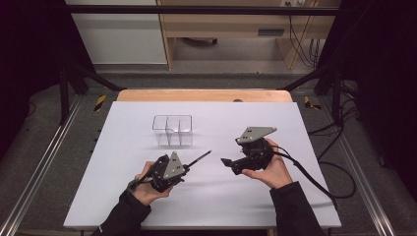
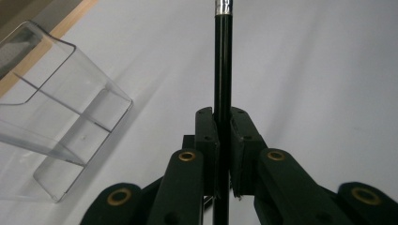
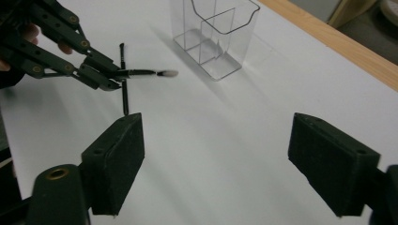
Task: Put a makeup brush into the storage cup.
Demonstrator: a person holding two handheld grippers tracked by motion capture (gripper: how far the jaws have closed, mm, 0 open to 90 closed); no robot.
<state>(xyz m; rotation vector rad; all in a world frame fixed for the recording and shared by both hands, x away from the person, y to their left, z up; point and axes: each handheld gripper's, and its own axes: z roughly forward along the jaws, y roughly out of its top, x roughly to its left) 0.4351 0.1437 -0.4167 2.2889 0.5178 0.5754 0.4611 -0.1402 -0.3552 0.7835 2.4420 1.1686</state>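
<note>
The left gripper point(image 1: 189, 166) is clenched on a thin black brush point(image 1: 200, 158), held above the white table point(image 1: 255, 206) near the clear organizer point(image 1: 172, 130) — probably its destination. The right gripper point(image 1: 225, 162) waits released, with 2 jaws apart. Next, the brush must be aimed into 1 compartment.

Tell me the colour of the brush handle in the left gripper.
Black, with a silver band near the tip; the brush shows best in the left gripper view.

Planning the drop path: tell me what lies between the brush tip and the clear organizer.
Nothing: from the brush in the left gripper to the organizer, the right gripper view shows bare white table.
</note>
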